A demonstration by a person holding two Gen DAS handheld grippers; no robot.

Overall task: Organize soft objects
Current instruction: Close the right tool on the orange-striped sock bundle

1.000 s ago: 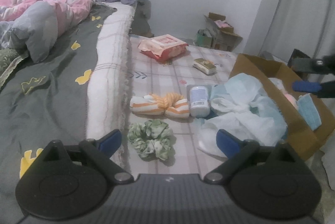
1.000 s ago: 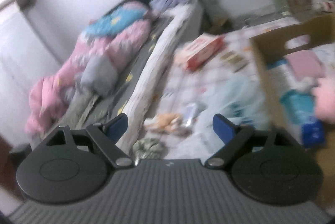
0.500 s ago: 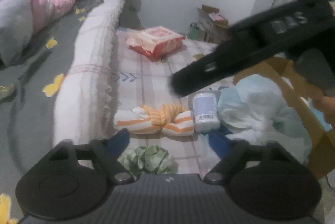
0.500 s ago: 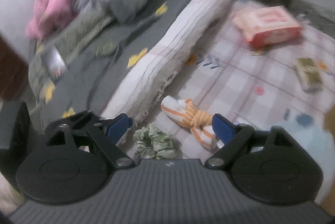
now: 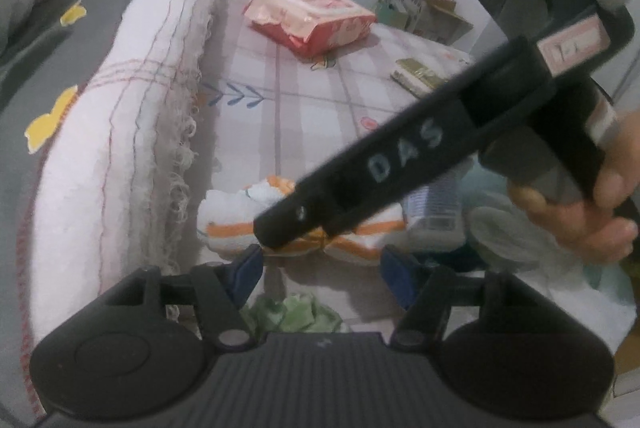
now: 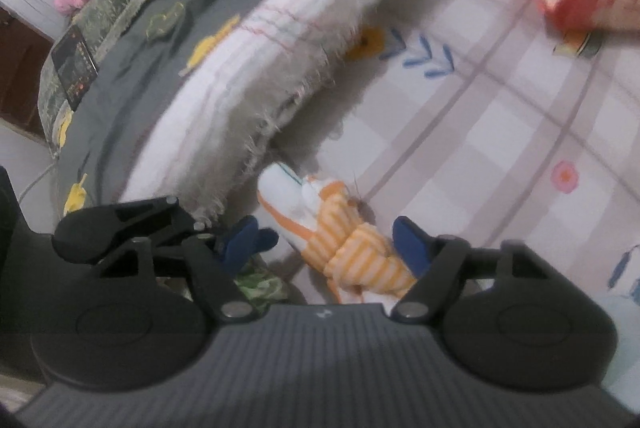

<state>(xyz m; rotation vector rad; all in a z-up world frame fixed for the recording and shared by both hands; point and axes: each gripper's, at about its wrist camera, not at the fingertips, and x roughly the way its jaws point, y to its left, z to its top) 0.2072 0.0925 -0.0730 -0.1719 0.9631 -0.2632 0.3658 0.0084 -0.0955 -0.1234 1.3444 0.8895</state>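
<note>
An orange-and-white striped knotted headband (image 6: 340, 232) lies on the checked mat beside the bed; it also shows in the left wrist view (image 5: 228, 224). My right gripper (image 6: 324, 240) is open, its jaws either side of the headband's knot, just above it. Its black body (image 5: 400, 155) crosses the left wrist view. My left gripper (image 5: 320, 274) is open and empty, hovering over a green scrunchie (image 5: 292, 316), also seen in the right wrist view (image 6: 256, 288).
A red wipes pack (image 5: 312, 17) lies further back on the mat (image 5: 288, 99). The bed's fringed white blanket edge (image 5: 132, 115) runs along the left. A small white bottle (image 5: 432, 211) and pale plastic wrap (image 5: 560, 292) lie at the right.
My right gripper swung from the cardboard box over to the left and came down over the striped headband. My left gripper moved forward and lower, over the scrunchie.
</note>
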